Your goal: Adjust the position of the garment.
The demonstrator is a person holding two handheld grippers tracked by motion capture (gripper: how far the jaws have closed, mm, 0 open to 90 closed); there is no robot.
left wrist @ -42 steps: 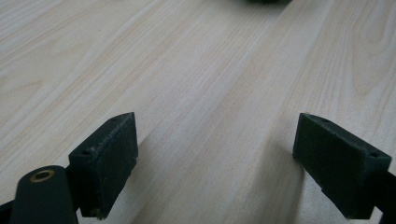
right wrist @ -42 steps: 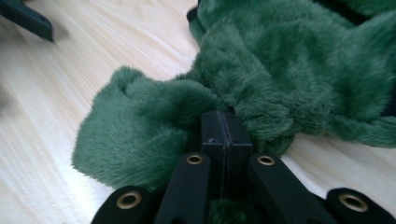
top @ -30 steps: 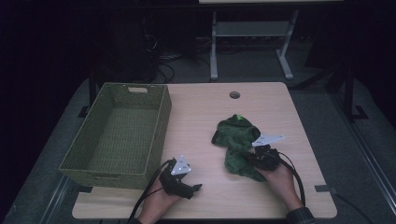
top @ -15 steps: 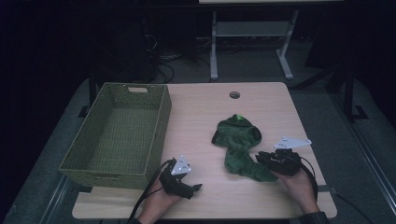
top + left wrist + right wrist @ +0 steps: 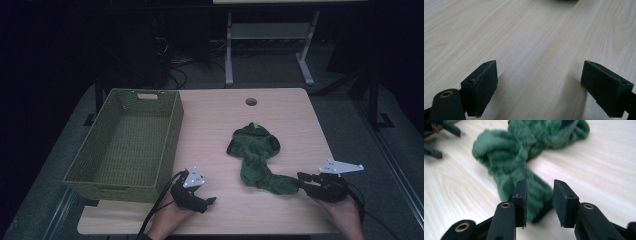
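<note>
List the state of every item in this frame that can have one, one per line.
green garment: crumpled, stretched toward the right gripper, lying on the table.
basket: upright, empty.
left gripper: open, nothing between its jaws.
right gripper: jaws part closed around the garment's end; grip unclear.

Light wood table [image 5: 210, 130] — woven green basket [image 5: 131, 141] at left.

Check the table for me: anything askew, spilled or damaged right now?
Nothing spilled or damaged. The one untidy thing is the green garment, lying crumpled and stretched out toward the right gripper, whose jaws sit around its end with a gap showing. The woven basket stands upright and empty. The left gripper is open over bare table.
</note>
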